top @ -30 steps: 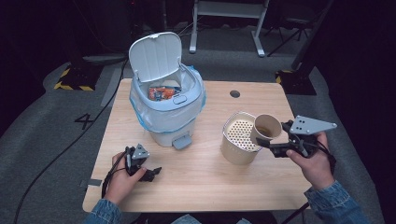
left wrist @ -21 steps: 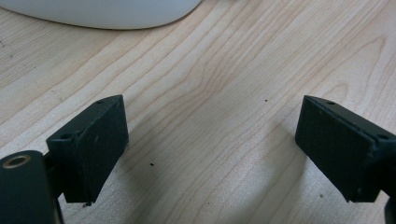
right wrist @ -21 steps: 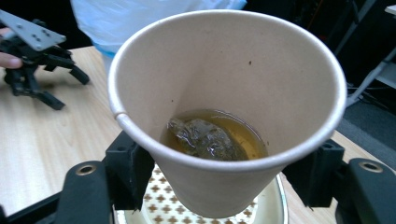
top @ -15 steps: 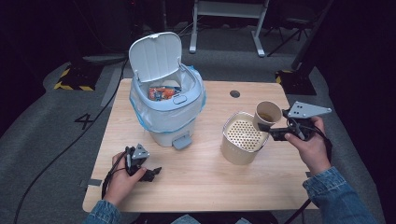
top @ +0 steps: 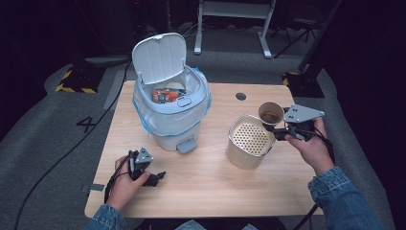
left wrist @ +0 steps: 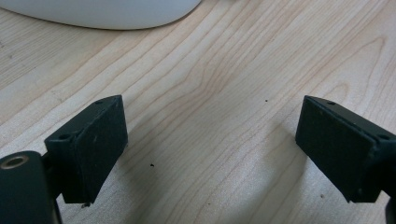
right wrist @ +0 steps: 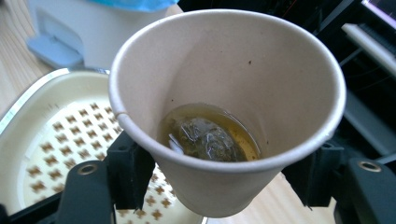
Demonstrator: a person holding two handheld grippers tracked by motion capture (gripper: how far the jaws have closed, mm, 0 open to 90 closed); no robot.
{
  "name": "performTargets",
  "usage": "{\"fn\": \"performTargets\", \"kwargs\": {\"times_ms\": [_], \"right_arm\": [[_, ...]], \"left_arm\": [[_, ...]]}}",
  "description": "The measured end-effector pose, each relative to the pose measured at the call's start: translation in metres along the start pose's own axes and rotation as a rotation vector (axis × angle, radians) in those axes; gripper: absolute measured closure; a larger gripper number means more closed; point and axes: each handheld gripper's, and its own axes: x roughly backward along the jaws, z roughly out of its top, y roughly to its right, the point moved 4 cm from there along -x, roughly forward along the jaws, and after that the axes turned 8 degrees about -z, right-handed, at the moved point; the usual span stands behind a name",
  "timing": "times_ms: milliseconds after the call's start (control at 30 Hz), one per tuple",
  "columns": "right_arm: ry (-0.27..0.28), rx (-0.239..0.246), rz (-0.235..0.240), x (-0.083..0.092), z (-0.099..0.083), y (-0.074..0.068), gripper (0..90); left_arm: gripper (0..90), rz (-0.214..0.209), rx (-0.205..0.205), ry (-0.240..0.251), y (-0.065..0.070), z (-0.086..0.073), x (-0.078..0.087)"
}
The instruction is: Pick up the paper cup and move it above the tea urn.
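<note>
My right gripper (top: 274, 127) is shut on a tan paper cup (top: 271, 114), and its jaws have just closed a little further on it. In the right gripper view the cup (right wrist: 224, 93) stands upright between the jaws and holds a wet tea bag (right wrist: 205, 140) in a little brownish liquid. The cup hangs by the far right rim of a cream pot with a perforated insert (top: 249, 143); the same insert (right wrist: 51, 140) lies below and left of the cup. My left gripper (top: 155, 178) rests open on the wooden table (left wrist: 210, 84), nothing between its jaws.
A white pedal bin (top: 170, 120) with its lid (top: 159, 57) raised stands at the table's back left, lined with a blue bag and holding orange wrappers. A dark round hole (top: 241, 96) sits near the far edge. Dark floor and stands surround the table.
The right hand has carried the cup away from the person, toward the far rim of the pot. The left hand and gripper have stayed put.
</note>
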Motion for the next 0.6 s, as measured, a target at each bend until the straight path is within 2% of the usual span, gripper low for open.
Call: {"fn": "performTargets", "kwargs": {"times_ms": [100,200,300,367,567,600], "right_arm": [[-0.012,0.098,-0.037,-0.0016,0.0004,-0.0023,33.5],[-0.027,0.157,-0.058,-0.0025,0.0000,-0.0041,33.6],[-0.040,0.196,-0.069,-0.0032,-0.0004,-0.0056,33.6],[-0.057,0.245,-0.091,-0.0037,-0.0005,-0.0067,33.6],[-0.095,0.407,-0.163,-0.0037,0.0016,-0.0099,33.8],[-0.104,0.445,-0.181,-0.0040,0.0025,-0.0108,33.8]], "left_arm": [[9.6,0.000,0.000,0.000,0.0000,0.0000,0.0000],[9.6,0.001,0.000,0.000,0.0000,0.0000,0.0000],[9.6,0.000,0.000,0.000,0.0001,0.0000,0.0000],[9.6,0.001,0.000,0.000,0.0000,0.0000,0.0000],[9.6,0.001,0.000,0.000,0.0000,0.0000,0.0000],[9.6,0.000,0.000,0.000,0.0000,0.0000,0.0000]]}}
